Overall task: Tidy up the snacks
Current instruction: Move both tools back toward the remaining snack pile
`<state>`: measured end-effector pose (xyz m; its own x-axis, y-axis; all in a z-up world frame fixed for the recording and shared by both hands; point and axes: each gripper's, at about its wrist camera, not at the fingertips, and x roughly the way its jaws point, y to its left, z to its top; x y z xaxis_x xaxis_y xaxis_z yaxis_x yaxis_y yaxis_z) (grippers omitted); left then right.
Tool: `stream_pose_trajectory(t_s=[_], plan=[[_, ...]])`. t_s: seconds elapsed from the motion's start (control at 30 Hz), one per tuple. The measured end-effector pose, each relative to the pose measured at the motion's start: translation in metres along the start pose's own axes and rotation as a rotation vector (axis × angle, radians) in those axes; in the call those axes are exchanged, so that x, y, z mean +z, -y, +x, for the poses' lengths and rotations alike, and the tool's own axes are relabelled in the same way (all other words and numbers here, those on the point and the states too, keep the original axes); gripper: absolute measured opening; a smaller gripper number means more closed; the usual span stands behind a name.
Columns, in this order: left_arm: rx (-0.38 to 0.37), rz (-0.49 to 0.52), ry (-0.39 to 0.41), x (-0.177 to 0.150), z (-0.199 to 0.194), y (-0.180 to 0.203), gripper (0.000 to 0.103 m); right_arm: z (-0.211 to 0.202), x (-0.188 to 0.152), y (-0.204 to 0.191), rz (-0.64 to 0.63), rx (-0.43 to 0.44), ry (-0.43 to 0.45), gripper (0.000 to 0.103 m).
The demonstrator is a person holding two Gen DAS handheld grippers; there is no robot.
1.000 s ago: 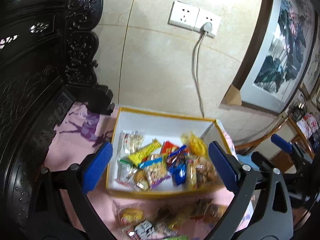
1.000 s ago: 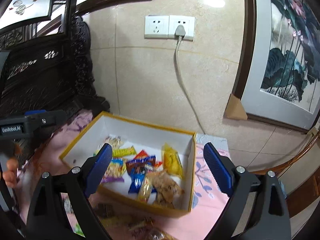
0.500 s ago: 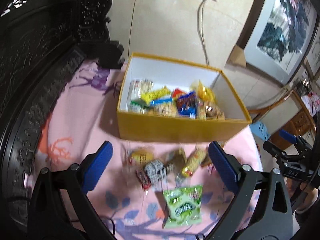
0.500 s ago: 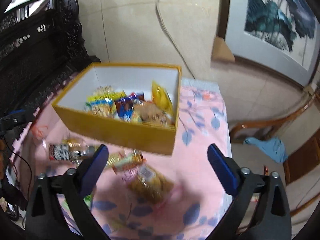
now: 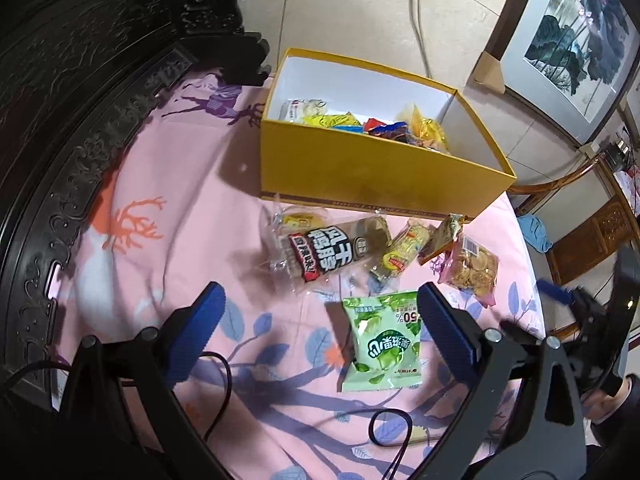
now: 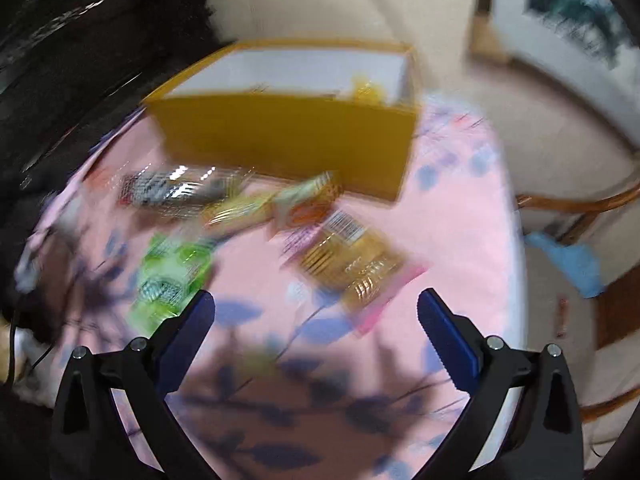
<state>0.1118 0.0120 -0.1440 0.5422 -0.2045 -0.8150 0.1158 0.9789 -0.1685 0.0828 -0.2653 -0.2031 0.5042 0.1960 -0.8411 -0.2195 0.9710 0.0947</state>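
Observation:
A yellow box (image 5: 376, 168) with white inner walls stands on the pink cloth (image 5: 168, 208), with several snack packets inside. In front of it lie loose snacks: a black-and-brown packet (image 5: 332, 252), a yellow bar (image 5: 400, 252), an orange packet (image 5: 440, 236), a pink-edged biscuit packet (image 5: 472, 268) and a green packet (image 5: 384, 344). My left gripper (image 5: 318, 296) is open above the cloth, with the green packet just inside its right finger. My right gripper (image 6: 316, 300) is open wide and holds nothing. The right wrist view is blurred; the biscuit packet (image 6: 348, 264) lies just beyond its fingertips and the box (image 6: 288, 136) farther back.
Dark carved wooden furniture (image 5: 80, 80) borders the cloth on the left. A tiled wall with a hanging cable (image 5: 418, 20) and a framed painting (image 5: 580, 32) stand behind the box. A wooden chair (image 5: 592, 232) with a blue cloth (image 5: 536, 232) is at the right. A black cable (image 5: 224, 384) lies near me.
Both grippers tipped downward and sank away from the box interior toward the loose snacks in front of it. The right jaws spread a little wider.

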Motion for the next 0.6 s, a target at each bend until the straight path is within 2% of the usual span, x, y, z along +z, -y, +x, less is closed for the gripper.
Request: stream_pose_trajectory(t_s=[0.13,0.27,0.3,0.43,0.6], plan=[[0.006,0.006,0.001,-0.002,-0.002,0.002,0.098,0.004,0.011,0.013,0.021,-0.105,-0.005,0.102],[-0.001,0.014,0.001,-0.006,-0.004,0.005,0.098,0.031,0.029,0.017,-0.057,-0.156,-0.128,0.102],[0.000,0.014,0.003,-0.007,-0.005,0.006,0.098,0.034,0.031,0.015,-0.087,-0.162,-0.125,0.102],[0.024,0.010,0.004,-0.014,-0.008,0.005,0.098,0.042,0.040,0.008,-0.218,-0.087,-0.102,0.102],[0.037,-0.026,-0.011,-0.022,-0.009,-0.003,0.098,0.069,0.050,0.007,-0.341,0.000,-0.134,0.102]])
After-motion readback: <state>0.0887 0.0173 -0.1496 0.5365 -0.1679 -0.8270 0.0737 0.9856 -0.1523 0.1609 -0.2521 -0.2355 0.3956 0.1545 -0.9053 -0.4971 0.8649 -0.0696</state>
